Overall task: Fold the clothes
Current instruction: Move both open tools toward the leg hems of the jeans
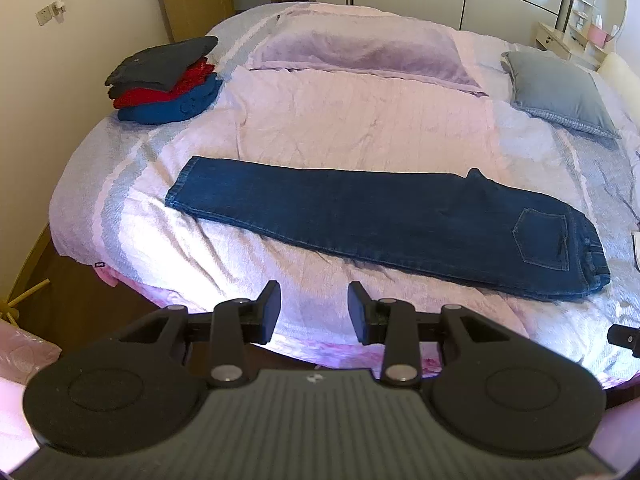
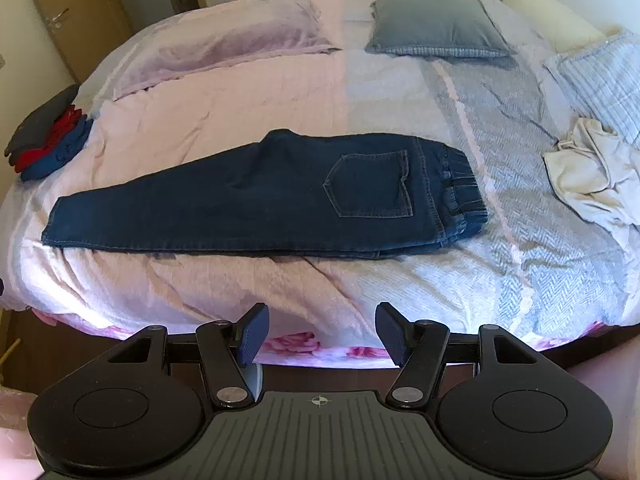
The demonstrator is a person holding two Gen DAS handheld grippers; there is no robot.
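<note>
Denim jeans [image 1: 384, 228] lie flat on the bed [image 1: 320, 120], already doubled leg over leg; long axis runs across both views, hem to the left, waistband [image 2: 460, 188] and back pocket [image 2: 370, 184] to the right; the strip sits ahead of both tools, well apart from either, nothing touching it.

Left gripper [image 1: 314, 314]: jaws parted to a middling gap, nothing between the pads; it hangs over the near edge of the bed, roughly opposite the mid-leg, with the hem [image 1: 180, 180] off to its left.

Right gripper [image 2: 322, 334]: jaws wide, also empty; it faces the seat and pocket region, so the waistband end is judged the nearer for this hand and the hem end for the left.

Judgement: next fold probably brings one short end over the other along the long axis; each hand would need to reach forward and outward to its own end before closing.

Elsewhere: stack of folded clothes [image 1: 168, 80] at the far left corner, dark over red over blue; crumpled pale garment [image 2: 592, 176] on the right side, unfolded; grey cushion [image 2: 436, 28] and lilac pillow [image 1: 360, 48] beyond.
</note>
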